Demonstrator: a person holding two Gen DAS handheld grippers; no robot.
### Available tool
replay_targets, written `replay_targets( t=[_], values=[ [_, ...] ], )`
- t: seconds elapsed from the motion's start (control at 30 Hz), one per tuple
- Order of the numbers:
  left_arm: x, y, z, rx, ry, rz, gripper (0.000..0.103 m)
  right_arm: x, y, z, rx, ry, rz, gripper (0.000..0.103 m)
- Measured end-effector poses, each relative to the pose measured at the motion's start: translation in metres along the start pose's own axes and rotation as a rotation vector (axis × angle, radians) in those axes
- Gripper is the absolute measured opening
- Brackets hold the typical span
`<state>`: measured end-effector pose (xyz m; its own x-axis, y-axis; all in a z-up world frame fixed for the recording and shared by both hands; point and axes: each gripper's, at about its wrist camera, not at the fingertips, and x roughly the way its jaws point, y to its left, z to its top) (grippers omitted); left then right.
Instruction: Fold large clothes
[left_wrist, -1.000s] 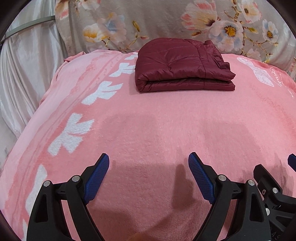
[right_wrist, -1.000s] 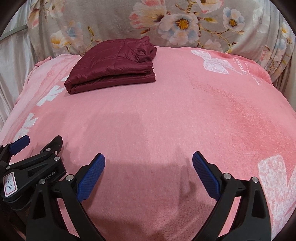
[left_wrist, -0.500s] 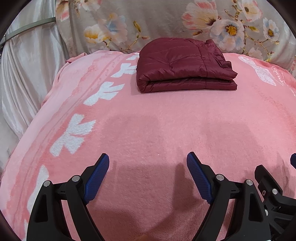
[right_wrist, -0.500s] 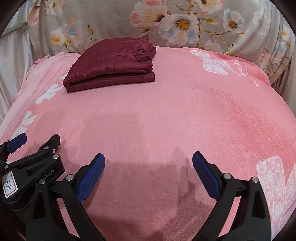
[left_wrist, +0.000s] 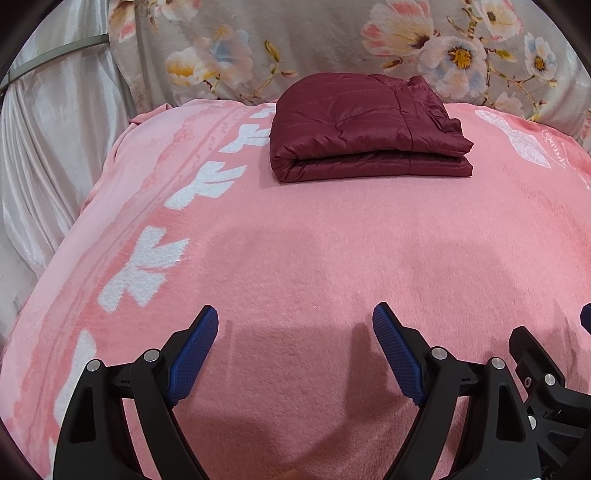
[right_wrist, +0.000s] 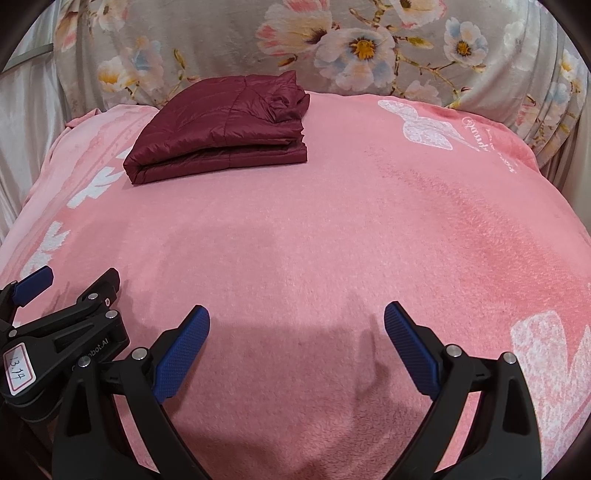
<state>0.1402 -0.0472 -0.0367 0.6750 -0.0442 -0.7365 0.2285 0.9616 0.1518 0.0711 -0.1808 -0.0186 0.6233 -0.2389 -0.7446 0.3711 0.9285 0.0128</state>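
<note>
Maroon quilted jacket (left_wrist: 365, 129) is lying folded at the far end of the pink blanket (left_wrist: 295, 258), looking slightly nearer than a second ago. Left tool (left_wrist: 295, 350) and right tool (right_wrist: 297, 350) are hovering wide open, holding nothing; folding looks finished. Only the right view is showing the left tool's number label (right_wrist: 16, 369).

1. On the left gripper (right_wrist: 31, 286), seen at the near left of your right wrist view, you have a white label (right_wrist: 17, 369) with a red border that reads "13.14".
2. Beside that label, the gripper's black body carries white print (right_wrist: 96, 350); you can read only "bot.AI", as the start is hidden.
3. On the pink blanket (right_wrist: 332, 240), far right, white cursive script (right_wrist: 489, 144) beside a white motif is too small to read.
</note>
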Motion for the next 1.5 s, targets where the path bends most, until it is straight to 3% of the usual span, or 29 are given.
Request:
replay_targets(
  t=[1.5],
  values=[
    [-0.0019, -0.0008, -0.0008, 0.005, -0.017, 0.006, 0.078, -0.0024, 0.002, 0.0006, -0.003, -0.009, -0.015, 0.093]
  ],
)
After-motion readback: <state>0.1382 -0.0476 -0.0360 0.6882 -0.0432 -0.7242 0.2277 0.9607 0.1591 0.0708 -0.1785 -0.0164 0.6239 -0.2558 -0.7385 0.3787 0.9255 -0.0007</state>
